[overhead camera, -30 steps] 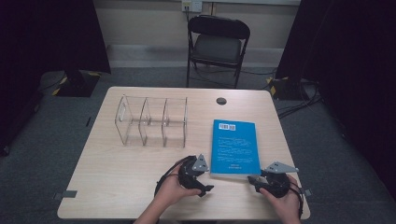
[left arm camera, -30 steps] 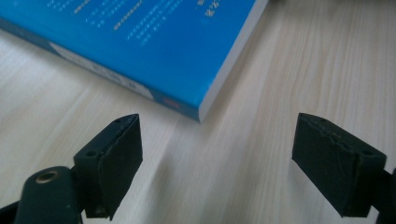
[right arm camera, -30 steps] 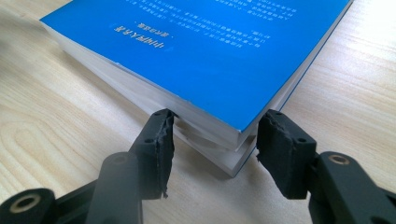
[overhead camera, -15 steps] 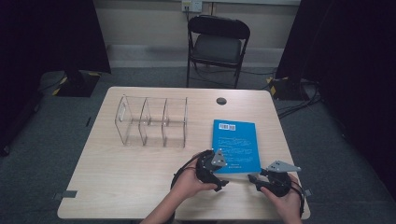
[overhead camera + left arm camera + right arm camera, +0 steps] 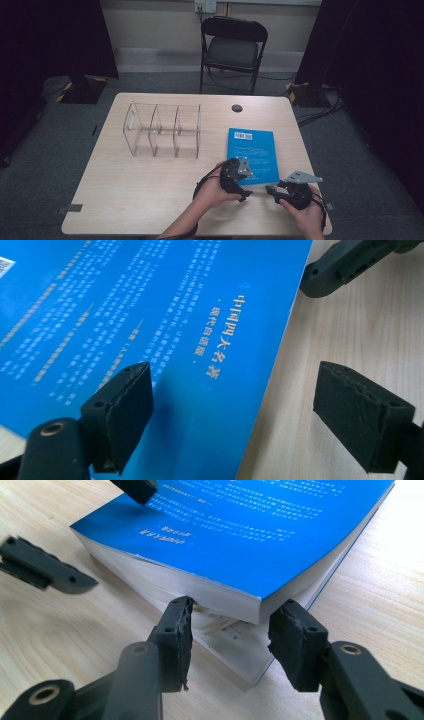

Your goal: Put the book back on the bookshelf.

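1. The blue book [image 5: 252, 156] lies flat near the right part of the table's [image 5: 125, 200] front edge; in the high view the left gripper [image 5: 241, 179] covers its front left corner.
2. In the left gripper view the book runs off the top and left; the white print is too small to read.
3. The left gripper's jaws are spread wide over the book's edge – one above the cover, one above bare wood – pinching nothing.
4. The right gripper [image 5: 230, 630] sits at the book's front right corner, its jaws have just been closing, with the lifted corner between them; whether the pads press the pages I cannot tell.
5. The clear plastic organizer [image 5: 162, 130], towards the back left – three compartments, all bare.
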The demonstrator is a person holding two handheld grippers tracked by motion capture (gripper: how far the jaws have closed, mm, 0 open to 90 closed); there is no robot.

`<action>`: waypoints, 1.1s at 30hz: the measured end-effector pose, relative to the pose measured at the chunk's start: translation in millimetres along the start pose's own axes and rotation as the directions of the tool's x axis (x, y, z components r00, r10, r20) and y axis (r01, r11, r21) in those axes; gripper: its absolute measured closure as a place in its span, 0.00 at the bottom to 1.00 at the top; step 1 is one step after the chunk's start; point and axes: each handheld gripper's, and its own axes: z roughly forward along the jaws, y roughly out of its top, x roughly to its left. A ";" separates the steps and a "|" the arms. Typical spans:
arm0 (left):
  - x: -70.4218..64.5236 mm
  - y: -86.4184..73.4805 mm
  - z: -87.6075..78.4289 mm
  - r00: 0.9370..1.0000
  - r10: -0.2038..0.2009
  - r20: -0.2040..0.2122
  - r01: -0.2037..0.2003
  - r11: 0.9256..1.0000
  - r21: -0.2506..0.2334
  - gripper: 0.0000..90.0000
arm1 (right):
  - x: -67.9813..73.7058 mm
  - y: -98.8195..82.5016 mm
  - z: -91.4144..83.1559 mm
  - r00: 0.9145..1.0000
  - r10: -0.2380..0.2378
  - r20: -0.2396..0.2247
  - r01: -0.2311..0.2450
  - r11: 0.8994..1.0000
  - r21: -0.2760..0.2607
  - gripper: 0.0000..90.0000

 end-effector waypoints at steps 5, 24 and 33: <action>-0.4 2.5 6.2 1.000 0.007 -0.012 -0.007 1.000 0.002 0.17 | 0.9 3.1 -1.2 1.000 0.008 -0.009 -0.008 1.000 -0.017 0.63; -5.4 9.5 24.3 0.993 0.071 -0.092 -0.071 0.997 0.012 0.08 | 0.8 6.3 -1.7 0.999 0.022 -0.022 -0.023 0.999 -0.028 0.65; -5.4 10.7 27.4 0.990 0.072 -0.124 -0.072 0.997 0.001 0.11 | 0.6 7.6 -1.7 0.999 0.024 -0.025 -0.025 0.999 -0.029 0.65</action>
